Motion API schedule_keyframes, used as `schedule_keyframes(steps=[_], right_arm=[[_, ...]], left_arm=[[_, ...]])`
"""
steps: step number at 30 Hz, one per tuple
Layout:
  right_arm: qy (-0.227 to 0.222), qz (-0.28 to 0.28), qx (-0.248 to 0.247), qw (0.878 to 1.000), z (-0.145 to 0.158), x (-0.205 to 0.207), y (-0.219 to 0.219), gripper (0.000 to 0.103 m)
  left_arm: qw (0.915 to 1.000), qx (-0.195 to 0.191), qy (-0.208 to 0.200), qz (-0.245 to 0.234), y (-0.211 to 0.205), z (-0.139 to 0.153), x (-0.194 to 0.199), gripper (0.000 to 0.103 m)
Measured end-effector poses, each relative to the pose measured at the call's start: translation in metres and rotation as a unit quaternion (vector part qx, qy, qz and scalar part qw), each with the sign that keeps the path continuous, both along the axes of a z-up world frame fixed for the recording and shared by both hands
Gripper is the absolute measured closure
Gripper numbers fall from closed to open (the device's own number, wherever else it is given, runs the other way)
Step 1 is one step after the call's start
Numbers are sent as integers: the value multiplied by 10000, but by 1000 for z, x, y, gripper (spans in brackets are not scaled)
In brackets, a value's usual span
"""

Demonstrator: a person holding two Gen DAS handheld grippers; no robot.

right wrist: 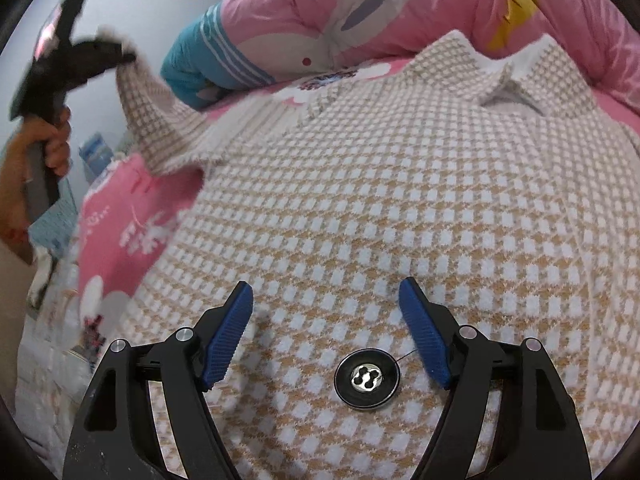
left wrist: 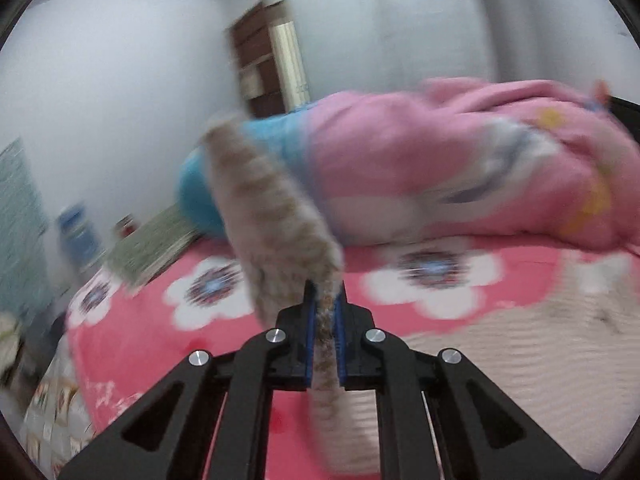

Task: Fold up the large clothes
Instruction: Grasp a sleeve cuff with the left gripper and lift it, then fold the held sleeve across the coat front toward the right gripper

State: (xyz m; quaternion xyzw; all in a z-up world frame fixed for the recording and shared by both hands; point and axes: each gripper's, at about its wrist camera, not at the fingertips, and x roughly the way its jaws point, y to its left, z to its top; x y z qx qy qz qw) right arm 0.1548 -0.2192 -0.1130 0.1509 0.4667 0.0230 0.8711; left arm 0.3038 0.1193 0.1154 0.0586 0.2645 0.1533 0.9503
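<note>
A beige-and-white checked jacket [right wrist: 360, 168] lies spread on the bed, collar at the far side. My left gripper [left wrist: 325, 300] is shut on its sleeve [left wrist: 264, 208], which rises out of the jaws in a blurred strip. In the right wrist view the left gripper [right wrist: 124, 54] holds that sleeve [right wrist: 156, 120] lifted above the bed's left side, with a hand [right wrist: 52, 140] on its handle. My right gripper [right wrist: 326, 292] is open just above the jacket's front, its blue pads [right wrist: 228, 336] apart and pinching nothing. A black button [right wrist: 367, 379] lies between the fingers.
A pink quilt [right wrist: 360, 12] with a blue end [left wrist: 196, 196] is heaped along the far side of the bed. The pink flowered bedsheet [left wrist: 400, 280] shows left of and beyond the jacket. A doorway [left wrist: 272, 56] and white walls stand behind.
</note>
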Motion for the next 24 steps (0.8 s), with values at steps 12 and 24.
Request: schedule_keyframes(steps=[12,24], right_arm=[[144,-1189,624,9908,46,-109,-65,32],[112,-1477,1219,9814,77,-119,-120,32]], left_arm=[[9450,-723,1885,-2573,-185,-93,-36,90],[9147,-1731,2414,-2741,-121,-132,-66,87]])
